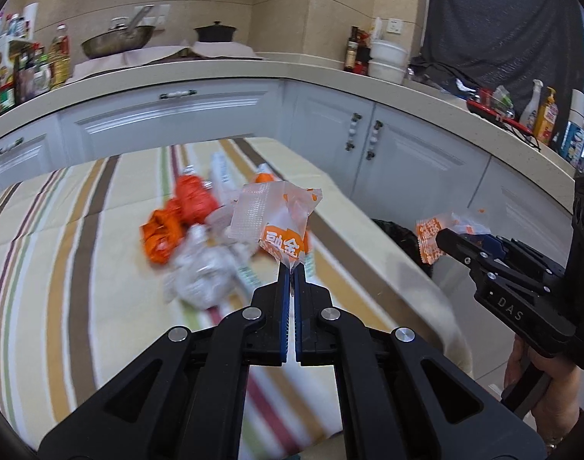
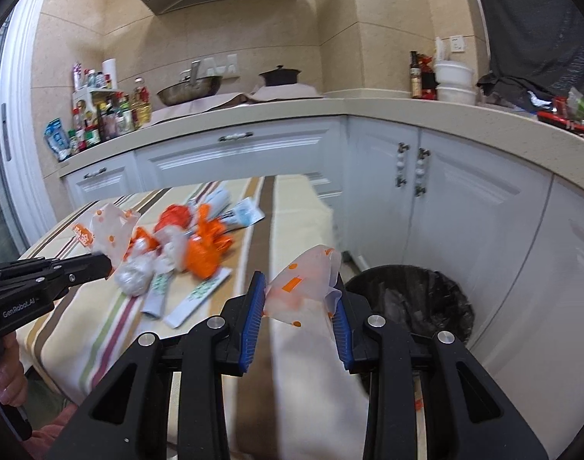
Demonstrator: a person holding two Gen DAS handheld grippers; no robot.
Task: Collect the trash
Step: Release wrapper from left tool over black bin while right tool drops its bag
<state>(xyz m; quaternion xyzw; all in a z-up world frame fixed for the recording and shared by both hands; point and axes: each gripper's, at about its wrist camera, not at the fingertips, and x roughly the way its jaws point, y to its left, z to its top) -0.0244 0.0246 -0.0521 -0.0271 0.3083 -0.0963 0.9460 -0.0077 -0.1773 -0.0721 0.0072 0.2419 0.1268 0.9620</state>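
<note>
My left gripper (image 1: 292,274) is shut on a clear and orange snack wrapper (image 1: 278,222), held up above the striped table (image 1: 61,230). It shows again in the right wrist view as the left gripper (image 2: 104,264) with its wrapper (image 2: 107,234). My right gripper (image 2: 300,295) is shut on a crumpled clear wrapper with orange dots (image 2: 309,283), near the table's right edge and beside the black-lined trash bin (image 2: 414,299). In the left wrist view the right gripper (image 1: 445,239) carries that wrapper (image 1: 430,239). A heap of orange and white wrappers (image 1: 192,237) lies on the table.
White cabinets (image 2: 464,199) and a curved countertop (image 1: 215,73) ring the table. Bottles (image 2: 104,119), a wok (image 2: 188,90) and a dark pot (image 2: 278,74) stand on the counter. Flat paper sleeves (image 2: 198,299) lie by the heap. A hand (image 1: 537,375) grips the right tool.
</note>
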